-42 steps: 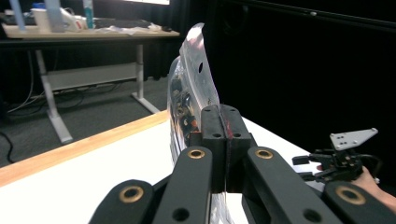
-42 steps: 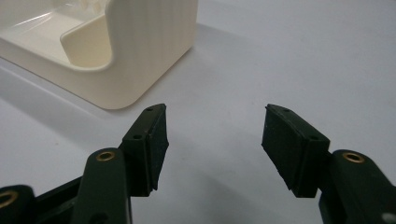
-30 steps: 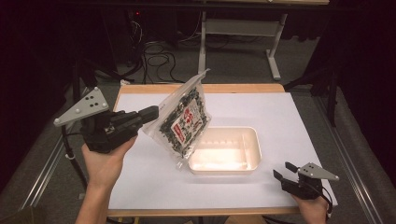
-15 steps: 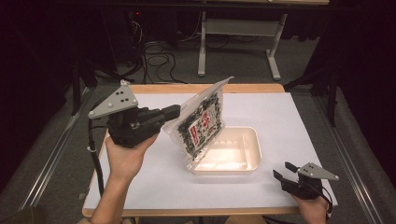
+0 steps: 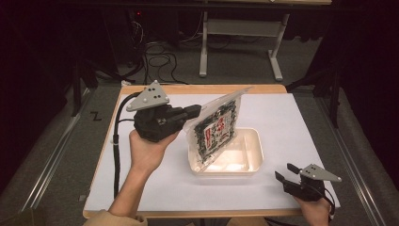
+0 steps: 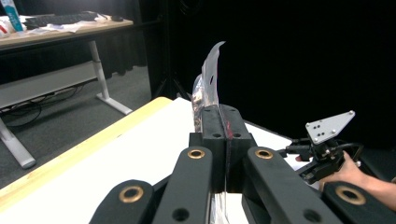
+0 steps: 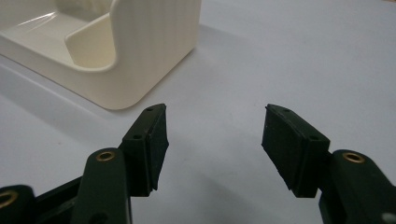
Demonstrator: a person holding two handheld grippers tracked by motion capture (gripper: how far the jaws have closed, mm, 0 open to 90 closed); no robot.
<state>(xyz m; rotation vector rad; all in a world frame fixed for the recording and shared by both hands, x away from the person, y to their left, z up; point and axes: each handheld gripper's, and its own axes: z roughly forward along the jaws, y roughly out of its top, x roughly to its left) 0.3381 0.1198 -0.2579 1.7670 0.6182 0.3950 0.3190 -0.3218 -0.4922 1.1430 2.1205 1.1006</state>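
One snack bag (image 5: 217, 129) clenched by left gripper (image 5: 195, 112) over one tray (image 5: 247, 162); right gripper (image 5: 284, 172) released.

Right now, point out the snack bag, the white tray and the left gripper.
snack bag (image 5: 217, 128), high view, printed front.
white tray (image 5: 256, 149), high view, right rim.
left gripper (image 6: 226, 128), left gripper view, between its shut fingertips.

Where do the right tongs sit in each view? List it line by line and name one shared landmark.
High view: right tongs at bottom right, by the table's front edge, open.
Left gripper view: right tongs far off at the right, in a hand.
Right gripper view: right tongs rise from the bottom, open; tray at upper left.
Shared landmark: the white table.
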